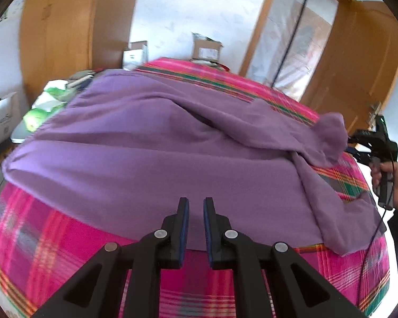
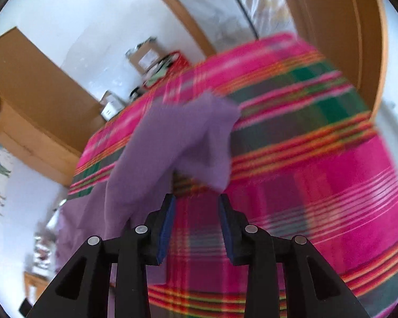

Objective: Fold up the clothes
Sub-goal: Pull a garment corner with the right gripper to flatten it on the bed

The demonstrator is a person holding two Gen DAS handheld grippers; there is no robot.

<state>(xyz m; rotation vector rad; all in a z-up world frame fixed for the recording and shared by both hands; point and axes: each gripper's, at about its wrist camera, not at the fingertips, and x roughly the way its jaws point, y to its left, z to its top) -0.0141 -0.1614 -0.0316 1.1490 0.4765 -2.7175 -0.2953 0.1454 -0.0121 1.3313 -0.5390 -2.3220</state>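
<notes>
A purple garment (image 1: 151, 143) lies spread over a bed with a pink plaid cover (image 1: 39, 228). My left gripper (image 1: 196, 204) hovers over the garment's near hem, its jaws a narrow gap apart with nothing between them. A sleeve (image 1: 331, 137) runs to the right and its end is bunched and lifted beside a person's hand (image 1: 395, 185) holding the other tool. In the right wrist view my right gripper (image 2: 197, 201) is open. The blurred sleeve end (image 2: 193, 137) hangs just beyond its fingertips, and the pads do not press on it. Plaid cover (image 2: 318, 175) shows between the fingers.
Cardboard boxes (image 1: 207, 47) stand past the bed's far edge against a white wall. A wooden wardrobe (image 1: 66, 34) is at the left and a wooden door (image 1: 358, 61) at the right. Green-and-white bags (image 1: 47, 103) and a white box (image 1: 0, 122) sit beside the bed's left side.
</notes>
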